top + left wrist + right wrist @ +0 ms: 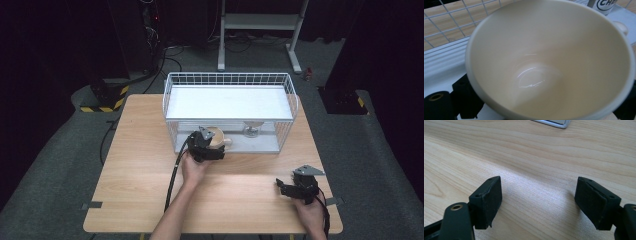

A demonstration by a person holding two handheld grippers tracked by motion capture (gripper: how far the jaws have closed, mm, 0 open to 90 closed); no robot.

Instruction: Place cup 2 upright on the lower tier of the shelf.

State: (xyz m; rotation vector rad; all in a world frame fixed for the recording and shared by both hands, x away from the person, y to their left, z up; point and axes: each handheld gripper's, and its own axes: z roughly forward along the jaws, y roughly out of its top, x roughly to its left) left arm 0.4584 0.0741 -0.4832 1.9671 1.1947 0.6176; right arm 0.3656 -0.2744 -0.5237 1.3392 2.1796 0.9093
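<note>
Cup (pixel 216 136) clamped in left tongs (pixel 209 145) inside wire basket (pixel 230 80), glass (pixel 251 131) beside; right tongs (pixel 537 202) apart over table (pixel 150 165).

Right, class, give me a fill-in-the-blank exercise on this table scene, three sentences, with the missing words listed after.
1. The left gripper holds a cream ____ at the lower shelf of the white wire rack.
2. The right gripper rests over the wooden table with its jaws ____ and nothing between them.
3. The inside of the cream cup is ____.

Missing words: cup; open; empty
</note>
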